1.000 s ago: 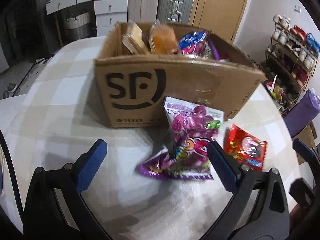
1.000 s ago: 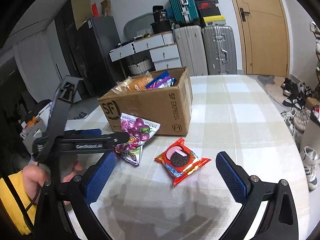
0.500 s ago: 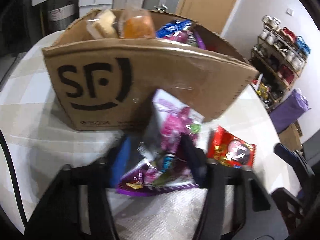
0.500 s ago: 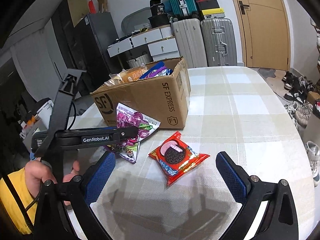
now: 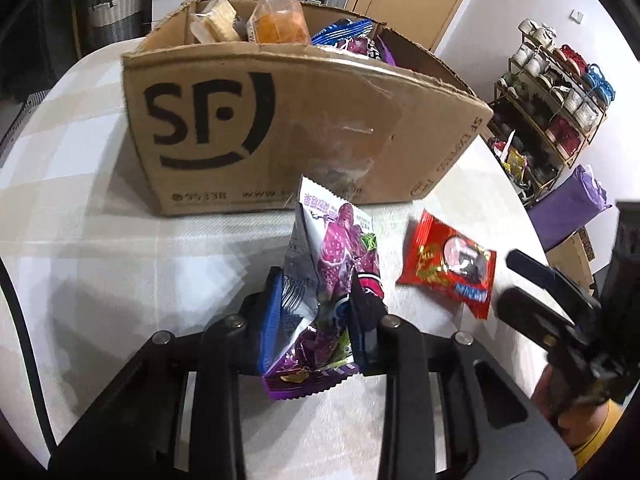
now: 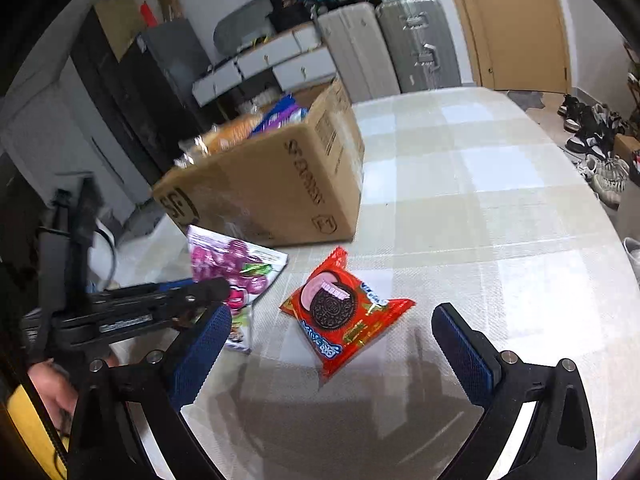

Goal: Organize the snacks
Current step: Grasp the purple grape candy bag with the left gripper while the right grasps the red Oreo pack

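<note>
Fingers of the left gripper [image 5: 316,312], wide a second ago, now clench the purple snack bag [image 5: 332,280] on the table [image 5: 100,248] before the cardboard box [image 5: 304,128]; right gripper [image 6: 332,344] hovers spread above the red cookie packet [image 6: 340,312]. Boxing comes next, likely.

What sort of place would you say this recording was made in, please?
Most likely a lived-in home, perhaps near the entrance: suitcases stand by a wooden door, a shoe rack lines the wall, and white drawers sit behind the table.
</note>
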`<state>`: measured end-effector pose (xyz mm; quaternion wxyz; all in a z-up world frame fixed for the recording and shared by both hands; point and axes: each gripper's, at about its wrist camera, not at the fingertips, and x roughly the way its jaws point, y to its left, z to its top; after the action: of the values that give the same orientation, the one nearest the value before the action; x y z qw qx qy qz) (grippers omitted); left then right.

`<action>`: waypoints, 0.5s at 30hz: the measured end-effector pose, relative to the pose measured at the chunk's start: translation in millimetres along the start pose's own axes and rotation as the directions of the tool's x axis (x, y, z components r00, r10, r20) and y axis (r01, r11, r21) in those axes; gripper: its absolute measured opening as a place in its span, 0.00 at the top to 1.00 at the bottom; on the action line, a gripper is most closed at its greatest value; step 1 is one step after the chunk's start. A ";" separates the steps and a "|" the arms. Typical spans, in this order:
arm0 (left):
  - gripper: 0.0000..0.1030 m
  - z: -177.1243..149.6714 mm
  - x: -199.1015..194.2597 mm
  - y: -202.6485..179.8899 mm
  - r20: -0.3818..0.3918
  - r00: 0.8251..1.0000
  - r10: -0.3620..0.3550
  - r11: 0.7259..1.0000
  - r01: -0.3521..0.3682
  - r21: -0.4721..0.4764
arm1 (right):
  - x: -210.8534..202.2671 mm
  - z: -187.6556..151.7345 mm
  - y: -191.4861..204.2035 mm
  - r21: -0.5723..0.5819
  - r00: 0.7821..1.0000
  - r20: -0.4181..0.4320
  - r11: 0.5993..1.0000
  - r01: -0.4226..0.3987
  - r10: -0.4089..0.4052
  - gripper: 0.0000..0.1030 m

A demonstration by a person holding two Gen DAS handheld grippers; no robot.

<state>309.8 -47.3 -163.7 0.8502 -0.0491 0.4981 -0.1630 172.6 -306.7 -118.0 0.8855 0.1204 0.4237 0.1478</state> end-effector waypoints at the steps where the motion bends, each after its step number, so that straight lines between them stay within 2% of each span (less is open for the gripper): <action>1: 0.75 -2.8 -0.1 -0.9 -0.001 1.000 0.005 1.000 -0.005 0.004 | 4.7 0.1 1.6 -0.010 1.000 -0.014 1.000 0.024 -0.024 0.01; 5: 0.75 -8.0 -8.0 -2.6 -0.010 1.000 0.022 1.000 -0.022 -0.010 | 20.4 1.4 3.8 -0.029 0.998 -0.049 0.999 0.042 -0.043 0.01; 7: 0.75 -8.8 -11.1 0.6 -0.014 0.999 0.032 0.999 -0.032 -0.015 | 24.8 4.1 8.6 -0.078 0.996 -0.055 0.994 0.070 -0.074 0.01; 12: 0.75 -23.5 -26.5 -2.7 -0.011 0.999 0.045 0.998 -0.045 -0.031 | 32.4 3.7 27.6 -0.297 0.980 -0.043 0.939 0.171 -0.192 0.01; 15: 0.75 -27.5 -26.7 -6.8 -0.008 0.999 0.047 0.998 -0.047 -0.034 | 39.2 0.3 32.5 -0.347 0.975 -0.061 0.920 0.180 -0.213 0.02</action>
<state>272.5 -42.8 -153.6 0.8510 -0.0513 0.5050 -0.1347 191.1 -262.3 -134.9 0.8816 -0.0845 0.4444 0.1347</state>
